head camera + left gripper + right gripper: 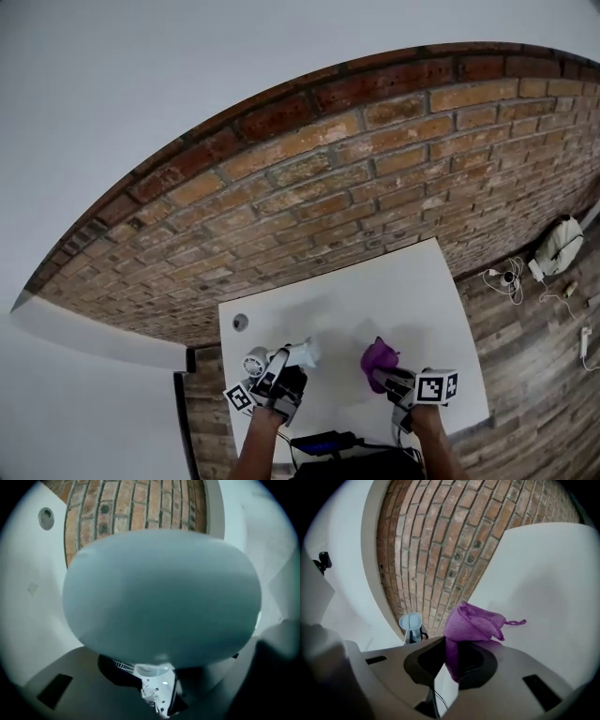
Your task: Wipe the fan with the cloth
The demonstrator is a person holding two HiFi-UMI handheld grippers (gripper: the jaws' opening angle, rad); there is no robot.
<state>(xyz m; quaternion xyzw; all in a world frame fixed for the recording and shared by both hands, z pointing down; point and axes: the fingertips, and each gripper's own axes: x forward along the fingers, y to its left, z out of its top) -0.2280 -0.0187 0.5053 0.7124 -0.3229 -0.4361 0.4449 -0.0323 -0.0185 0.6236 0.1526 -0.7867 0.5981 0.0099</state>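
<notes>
Fan (298,354) held crosswise in left gripper (277,371), head leftward; right gripper (385,376) clamps cloth (379,356)

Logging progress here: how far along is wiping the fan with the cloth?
Done: both things are gripped. The left gripper appears clamped on the fan, and the right gripper pinches the purple cloth. In hand: they are held side by side over the white table, a gap between them. Left: cloth and fan do not touch, so the wiping seems yet to come.

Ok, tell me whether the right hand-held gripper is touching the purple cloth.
Touching: in the right gripper view, the right hand-held gripper has its jaws clamped on the purple cloth.
</notes>
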